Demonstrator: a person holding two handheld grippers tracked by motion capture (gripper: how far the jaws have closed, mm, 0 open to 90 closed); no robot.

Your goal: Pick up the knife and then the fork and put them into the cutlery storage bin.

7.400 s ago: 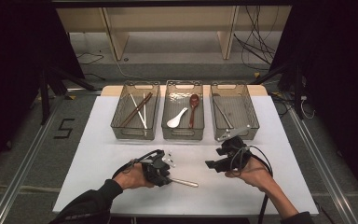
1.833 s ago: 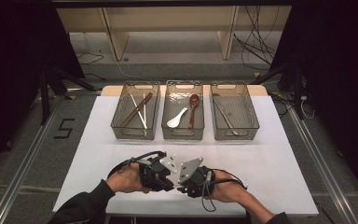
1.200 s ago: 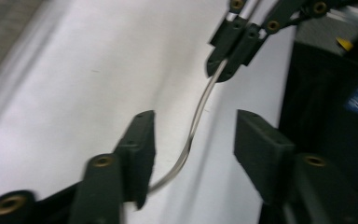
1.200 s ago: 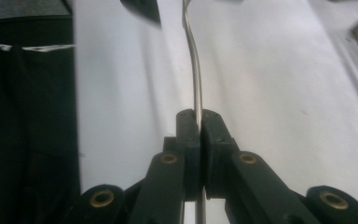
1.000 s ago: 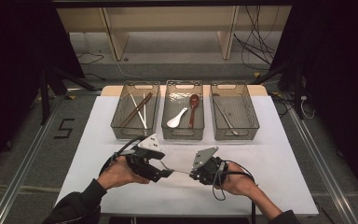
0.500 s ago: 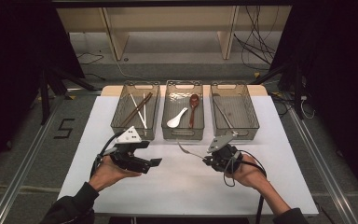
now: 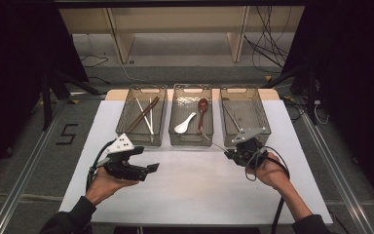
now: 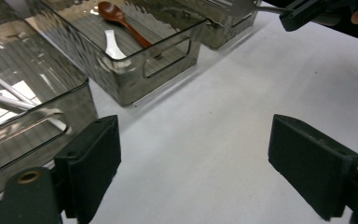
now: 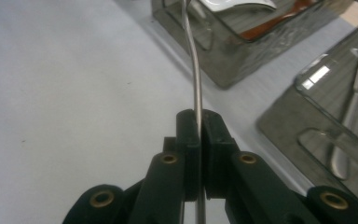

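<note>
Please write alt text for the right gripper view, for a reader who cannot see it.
The right hand-held gripper is shut on a thin metal utensil handle that curves up toward a clear bin on the white table. A second clear bin at the right holds metal cutlery.

the metal utensil (image 9: 193, 70) runs past the top edge, its head cut off; its kind is unclear.

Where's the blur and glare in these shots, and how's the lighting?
High view: bright white table, dark surroundings. Left gripper view: sharp fingers, glare on the left bin. Right gripper view: fingers soft-focused on the metal utensil, glare in the right bin.
</note>
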